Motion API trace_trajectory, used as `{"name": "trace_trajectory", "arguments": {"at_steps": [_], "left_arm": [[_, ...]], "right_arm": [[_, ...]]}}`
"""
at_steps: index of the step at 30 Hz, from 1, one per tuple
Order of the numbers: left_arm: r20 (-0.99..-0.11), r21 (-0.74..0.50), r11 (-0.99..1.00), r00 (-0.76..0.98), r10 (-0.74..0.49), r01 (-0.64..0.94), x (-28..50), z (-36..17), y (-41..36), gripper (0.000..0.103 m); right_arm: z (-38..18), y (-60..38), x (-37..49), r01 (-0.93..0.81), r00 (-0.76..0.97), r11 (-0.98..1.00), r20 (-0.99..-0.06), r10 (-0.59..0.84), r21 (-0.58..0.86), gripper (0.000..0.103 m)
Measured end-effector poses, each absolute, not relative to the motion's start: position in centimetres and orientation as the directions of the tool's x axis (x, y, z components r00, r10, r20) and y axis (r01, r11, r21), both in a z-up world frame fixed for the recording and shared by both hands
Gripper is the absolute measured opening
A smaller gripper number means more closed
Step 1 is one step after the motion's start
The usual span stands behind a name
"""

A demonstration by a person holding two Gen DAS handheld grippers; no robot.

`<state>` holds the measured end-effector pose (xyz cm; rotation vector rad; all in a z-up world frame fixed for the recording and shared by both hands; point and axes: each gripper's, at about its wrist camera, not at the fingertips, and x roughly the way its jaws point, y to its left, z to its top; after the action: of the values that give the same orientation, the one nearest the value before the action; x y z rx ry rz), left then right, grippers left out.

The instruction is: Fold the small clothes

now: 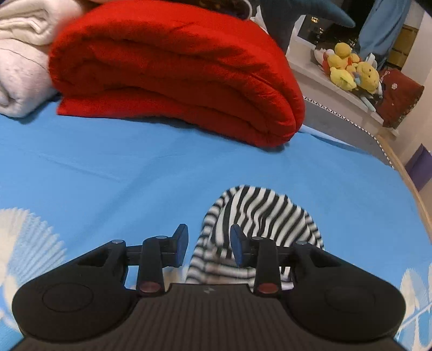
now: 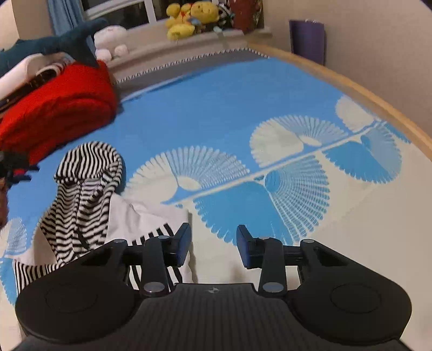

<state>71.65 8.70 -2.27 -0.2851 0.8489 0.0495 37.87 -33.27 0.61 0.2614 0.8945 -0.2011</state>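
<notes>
Lying crumpled on the blue bedspread, the black-and-white striped garment is the landmark for everything here. In the right wrist view it forms a bunched heap with a hood-like rounded end pointing up the bed, and a flatter white part of it, edged with stripes, spreads out below that heap toward the camera. The right gripper hangs just to the right of the garment, pointing down at the spread; its jaws stand apart with nothing between them, and the left one of its fingers sits over the garment's white edge, though whether it touches the cloth cannot be told. In the left wrist view the left gripper is right at the garment: its jaws are parted, a fold of striped cloth shows in the gap between them, and the pads do not appear to press on it. Beyond the garment, farther up the bed, lies a thick folded red blanket, well apart from it, with a pale folded blanket beside the red one on its far left. Above the red blanket rests a dark blue plush shark. Past the bed's edge, far behind the garment, a window ledge holds a group of yellow plush toys.
</notes>
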Motion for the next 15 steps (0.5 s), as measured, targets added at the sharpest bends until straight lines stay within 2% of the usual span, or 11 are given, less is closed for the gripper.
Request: {"name": "trace_trajectory", "arguments": {"at_steps": [2, 4, 5, 10, 11, 12, 15], "left_arm": [[-0.749, -0.234, 0.960, 0.658, -0.077, -0.154, 73.5, -3.2, 8.2, 0.041], [-0.768, -0.227, 0.960, 0.636, -0.072, -0.166, 75.3, -4.3, 7.6, 0.049], [-0.781, -0.223, 0.956, 0.622, -0.059, -0.189, 76.2, -5.0, 7.3, 0.057], [-0.803, -0.274, 0.933, 0.590, -0.088, -0.233, 78.7, -7.6, 6.2, 0.054], [-0.806, -0.263, 0.937, 0.586, -0.082, -0.231, 78.9, -7.9, 5.9, 0.035], [-0.811, -0.250, 0.941, 0.580, -0.075, -0.228, 79.0, -8.0, 5.7, 0.011], [-0.804, -0.257, 0.951, 0.584, -0.113, -0.171, 78.0, -6.9, 5.0, 0.005]], "right_arm": [[0.1, -33.2, 38.2, 0.276, 0.596, 0.953, -0.801, -0.065, 0.128, 0.039], [-0.3, -33.1, 38.5, 0.273, 0.585, 0.954, -0.809, -0.063, 0.123, 0.039], [-0.5, -33.1, 38.6, 0.272, 0.581, 0.954, -0.812, -0.062, 0.122, 0.039], [-1.0, -32.7, 38.8, 0.264, 0.568, 0.957, -0.821, -0.054, 0.120, 0.039], [-1.0, -32.6, 38.9, 0.261, 0.568, 0.957, -0.822, -0.049, 0.123, 0.039], [-0.9, -32.6, 39.0, 0.261, 0.568, 0.958, -0.821, -0.051, 0.121, 0.039], [-0.7, -33.0, 39.1, 0.267, 0.573, 0.956, -0.817, -0.059, 0.118, 0.039]]}}
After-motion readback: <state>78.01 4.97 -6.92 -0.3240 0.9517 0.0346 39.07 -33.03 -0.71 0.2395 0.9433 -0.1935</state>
